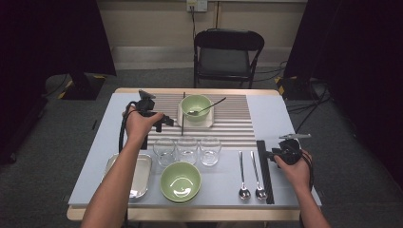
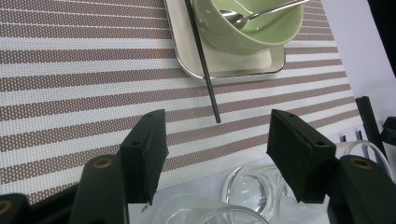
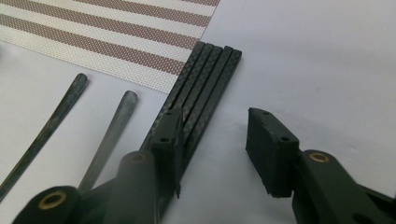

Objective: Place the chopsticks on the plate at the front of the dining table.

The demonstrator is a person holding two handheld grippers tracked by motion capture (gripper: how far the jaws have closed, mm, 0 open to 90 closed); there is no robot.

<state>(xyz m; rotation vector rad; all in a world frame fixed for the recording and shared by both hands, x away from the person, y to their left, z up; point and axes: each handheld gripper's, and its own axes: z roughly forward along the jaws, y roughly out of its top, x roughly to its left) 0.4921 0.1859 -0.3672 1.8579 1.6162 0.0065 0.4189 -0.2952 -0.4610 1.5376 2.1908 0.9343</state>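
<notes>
Two tools wide open, left tool (image 2: 215,154) above placemat edge (image 2: 70,93), right tool (image 3: 212,149) over black chopsticks (image 3: 205,79) by bare table (image 3: 317,60).

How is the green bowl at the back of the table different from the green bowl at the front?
The back bowl sits on a small pale tray on the striped placemat; the front bowl sits straight on the table. The back bowl holds a spoon that leans over its rim; the front bowl is empty. A single dark chopstick lies beside the back bowl; three glasses stand behind the front bowl. Both are upright and pale green.
</notes>
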